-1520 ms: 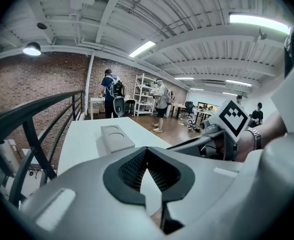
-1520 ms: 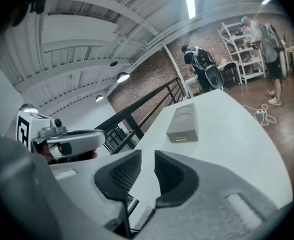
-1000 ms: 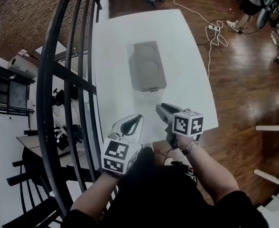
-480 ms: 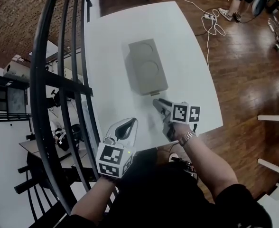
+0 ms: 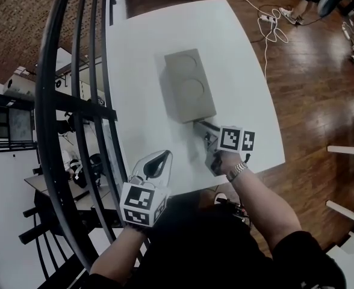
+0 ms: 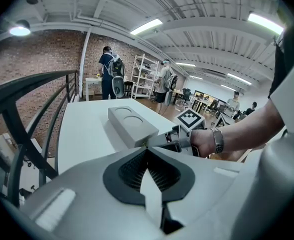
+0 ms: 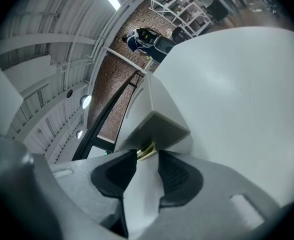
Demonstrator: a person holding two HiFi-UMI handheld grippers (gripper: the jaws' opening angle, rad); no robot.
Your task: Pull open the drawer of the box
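Handle (image 7: 146,151) between right tool (image 7: 147,158) jaws; head view hides it.

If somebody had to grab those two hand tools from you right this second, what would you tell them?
The right gripper has its jaws apart, tips on either side of the small brass pull at the near end of the grey box; not clamped yet.
The left gripper has its jaws together and empty, low over the near part of the white table, away from the box.
Done: the right gripper is lined up on the pull.
Left: the drawer looks closed. Close on the pull, then draw straight back toward you; the left gripper could probably steady the box.
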